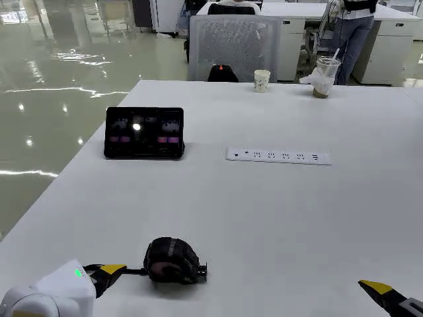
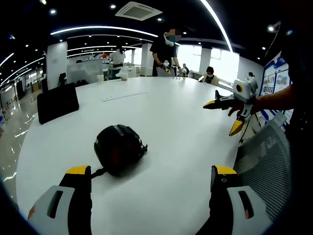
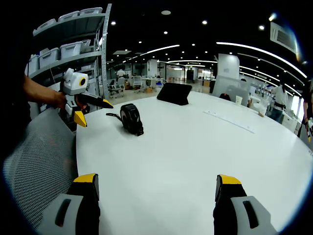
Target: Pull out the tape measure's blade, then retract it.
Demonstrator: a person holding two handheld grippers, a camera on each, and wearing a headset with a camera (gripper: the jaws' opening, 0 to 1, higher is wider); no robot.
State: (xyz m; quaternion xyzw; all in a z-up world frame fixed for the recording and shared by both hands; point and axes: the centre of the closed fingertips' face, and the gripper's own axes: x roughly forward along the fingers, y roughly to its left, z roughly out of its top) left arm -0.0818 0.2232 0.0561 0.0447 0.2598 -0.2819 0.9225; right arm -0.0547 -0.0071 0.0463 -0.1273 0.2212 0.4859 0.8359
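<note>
White table with black tape measure; glossy floor beyond

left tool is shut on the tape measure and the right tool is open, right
No: the left tool is open, jaws wide apart, with the tape measure lying ahead of them, as the left gripper view shows. The right tool is open.

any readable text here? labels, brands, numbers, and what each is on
No text can be read.
Tape measure: no legible label or brand.
Tablet screen: glowing tiles, too blurred.
Paper cup: print too small.
Power strip: markings too small.
Wall posters: blurred.
</note>
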